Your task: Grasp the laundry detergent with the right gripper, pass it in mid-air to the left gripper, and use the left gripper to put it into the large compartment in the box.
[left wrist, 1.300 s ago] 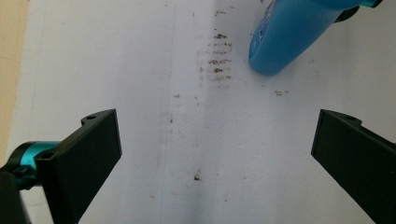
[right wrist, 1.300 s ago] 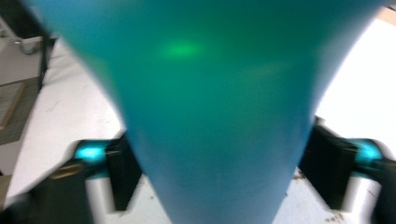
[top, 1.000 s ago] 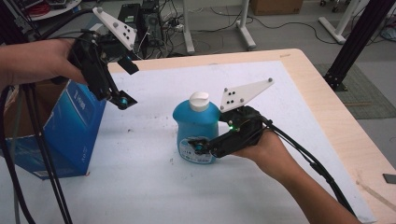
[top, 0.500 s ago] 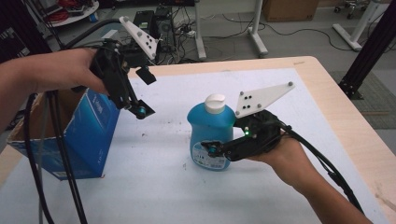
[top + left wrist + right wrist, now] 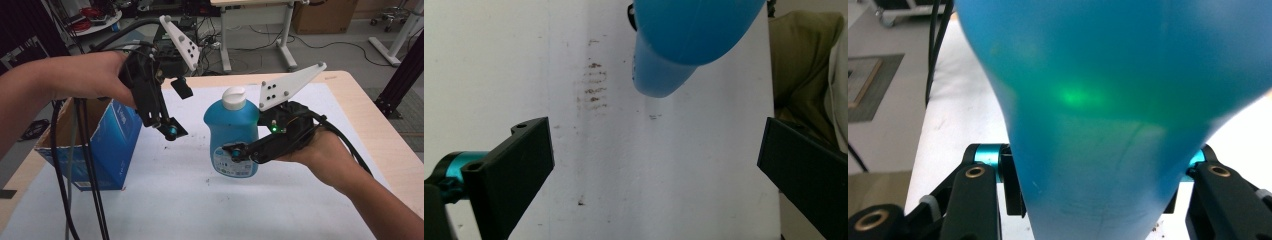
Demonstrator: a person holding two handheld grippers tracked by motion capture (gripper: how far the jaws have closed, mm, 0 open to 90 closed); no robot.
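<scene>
Two grippers work here: the right gripper (image 5: pixel 235 154) squeezes the round blue plastic bottle with a white cap (image 5: pixel 233 134), lifted above the white table cover (image 5: pixel 165 200), while the left gripper (image 5: pixel 172 112) hangs wide open and empty near the blue cardboard box (image 5: pixel 107 145), maybe where the bottle goes

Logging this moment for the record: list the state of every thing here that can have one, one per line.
blue bottle: upright, white cap on, clamped low on its body, lifted off the table.
right gripper: shut on the blue bottle.
left gripper: open, nothing between its jaws, held above the table.
blue cardboard box: top flaps open, standing at the table's left edge.
</scene>
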